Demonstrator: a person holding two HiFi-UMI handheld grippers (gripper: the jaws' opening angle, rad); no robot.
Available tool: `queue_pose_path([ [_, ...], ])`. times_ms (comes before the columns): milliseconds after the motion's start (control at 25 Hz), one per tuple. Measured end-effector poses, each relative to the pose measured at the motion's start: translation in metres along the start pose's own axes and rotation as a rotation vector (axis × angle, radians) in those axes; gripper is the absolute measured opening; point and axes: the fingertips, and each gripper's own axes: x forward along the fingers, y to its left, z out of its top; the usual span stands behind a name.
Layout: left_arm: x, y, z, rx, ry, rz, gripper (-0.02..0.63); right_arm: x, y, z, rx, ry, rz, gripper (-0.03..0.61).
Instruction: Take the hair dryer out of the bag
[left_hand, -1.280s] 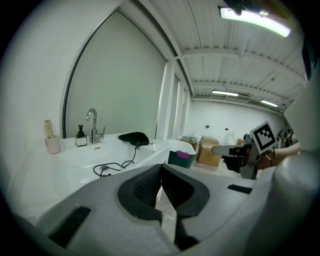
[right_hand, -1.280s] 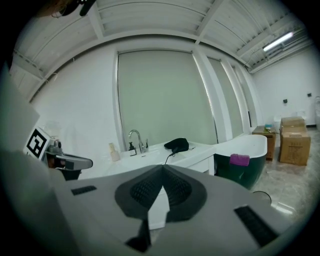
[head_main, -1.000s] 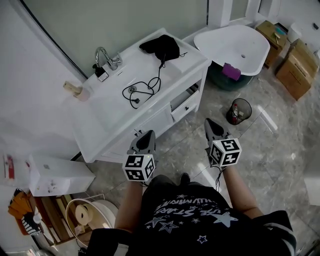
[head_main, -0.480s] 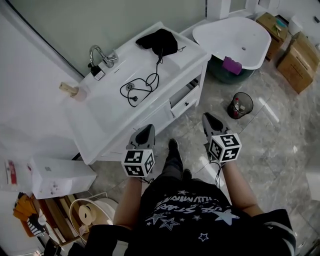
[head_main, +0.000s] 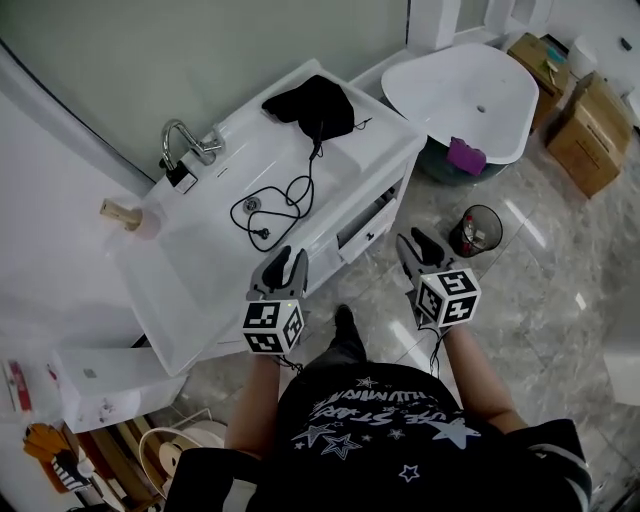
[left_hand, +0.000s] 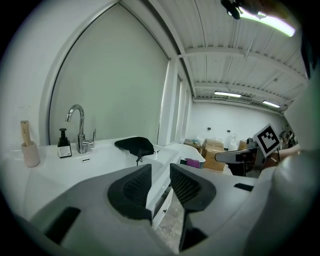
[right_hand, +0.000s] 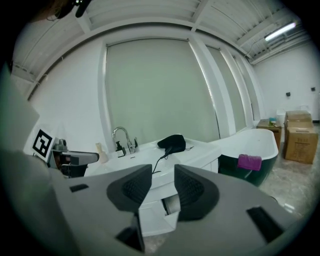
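left hand-held gripper (head_main: 287, 262): jaws slightly spread, just been opening, empty, at table (head_main: 180, 290) front
right hand-held gripper (head_main: 413, 245): same, empty, above floor
black bag (head_main: 315, 103): on table's far end
cord (head_main: 290, 195): from bag into basin (head_main: 225, 185)

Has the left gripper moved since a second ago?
Yes: the left gripper has come forward to the front edge of the vanity; its jaws have just been opening, nothing between them.

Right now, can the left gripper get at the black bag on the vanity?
Probably, once it moves closer: the left gripper, jaws empty and just opened, is near the front edge of the vanity top; the black bag lies uncovered at the far end, only a cord between.
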Motion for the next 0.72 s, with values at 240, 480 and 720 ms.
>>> queue_pose_path([
  [240,0.055,0.047,0.016,-0.023,0.011,-0.007,0.257,0.071,-0.011,0.026,-0.001,0.016,0.001,0.207],
  [480,0.094,0.076,0.018,-0.056,0.041,-0.042,0.374,0.121,-0.02,0.041,0.02,0.025,-0.005,0.29],
  [720,0.122,0.097,0.015,-0.069,0.076,-0.087,0.397,0.153,-0.022,0.054,0.023,0.024,-0.034,0.296],
])
